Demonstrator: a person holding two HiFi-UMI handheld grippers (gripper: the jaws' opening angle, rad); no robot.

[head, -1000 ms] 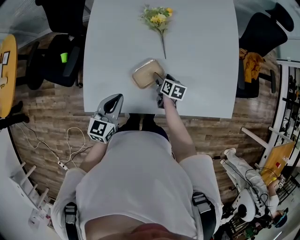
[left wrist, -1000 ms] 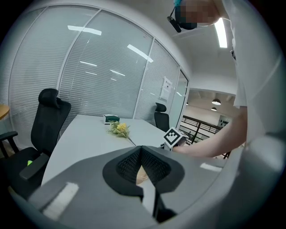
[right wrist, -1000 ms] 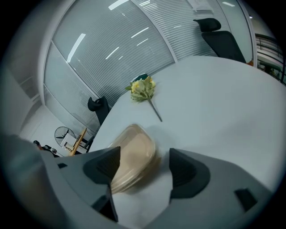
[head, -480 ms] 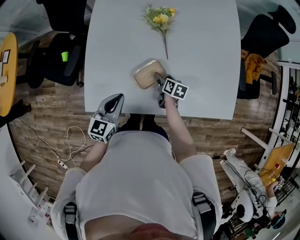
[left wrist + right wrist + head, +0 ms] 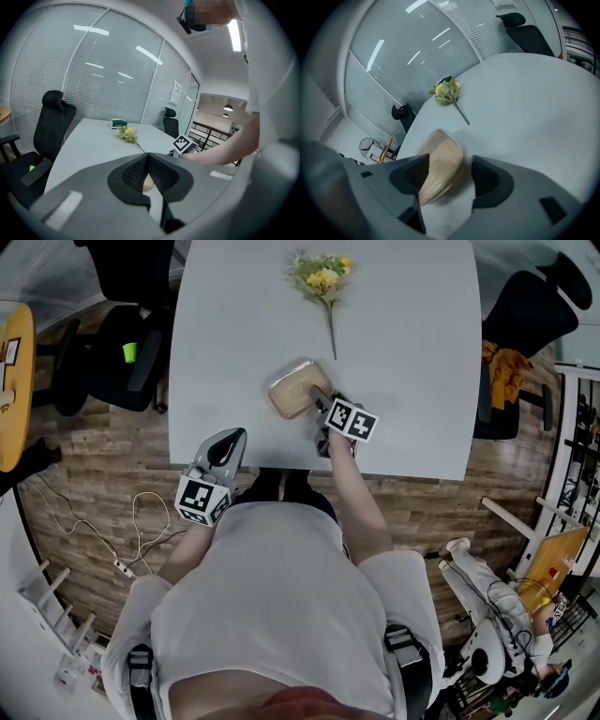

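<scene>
A shallow tan plastic container [image 5: 296,387] lies on the grey-white table [image 5: 403,352] near its front edge. My right gripper [image 5: 322,405] reaches the container's near right corner. In the right gripper view the container [image 5: 438,161] sits between the two jaws of that gripper [image 5: 445,171], which stand apart, open. A bunch of yellow flowers [image 5: 319,273] with a long stem lies farther back, and both gripper views show those flowers [image 5: 446,92] [image 5: 125,134]. My left gripper [image 5: 228,439] hovers at the table's front edge, left of the container. Seen from its own camera, the left gripper [image 5: 148,157] is shut on nothing.
Black office chairs stand left [image 5: 122,352] and right [image 5: 534,306] of the table. A round yellow table [image 5: 14,381] is at far left. Cables [image 5: 141,521] trail over the wooden floor. A small green box [image 5: 118,123] sits at the table's far end, before glass walls.
The right gripper's jaws have drawn a little closer together around the container. The left gripper has stayed where it was.
</scene>
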